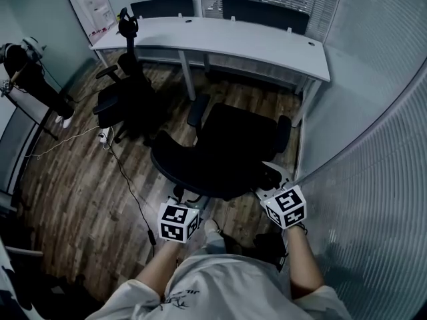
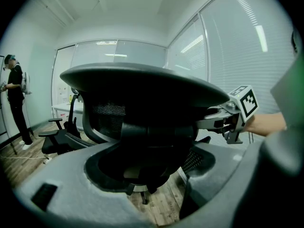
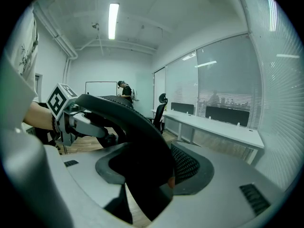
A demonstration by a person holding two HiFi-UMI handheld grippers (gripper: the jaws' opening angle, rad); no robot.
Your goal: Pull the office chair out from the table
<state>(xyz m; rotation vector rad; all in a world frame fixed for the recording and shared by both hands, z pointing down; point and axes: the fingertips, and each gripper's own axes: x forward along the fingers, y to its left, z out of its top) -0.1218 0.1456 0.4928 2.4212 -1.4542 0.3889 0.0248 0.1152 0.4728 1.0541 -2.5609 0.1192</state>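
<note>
Where the office chair (image 1: 227,149) is seen on the wooden floor (image 1: 80,179), near the desk (image 1: 253,42) but apart from it, its backrest rim is clamped by the jaws of the left gripper (image 1: 179,205) and the right gripper (image 1: 272,182).

A second chair (image 1: 123,102) stands ahead and left of the left gripper (image 1: 179,202), a person (image 1: 37,82) farther left. A cable (image 1: 131,191) lies just left of that gripper.
</note>
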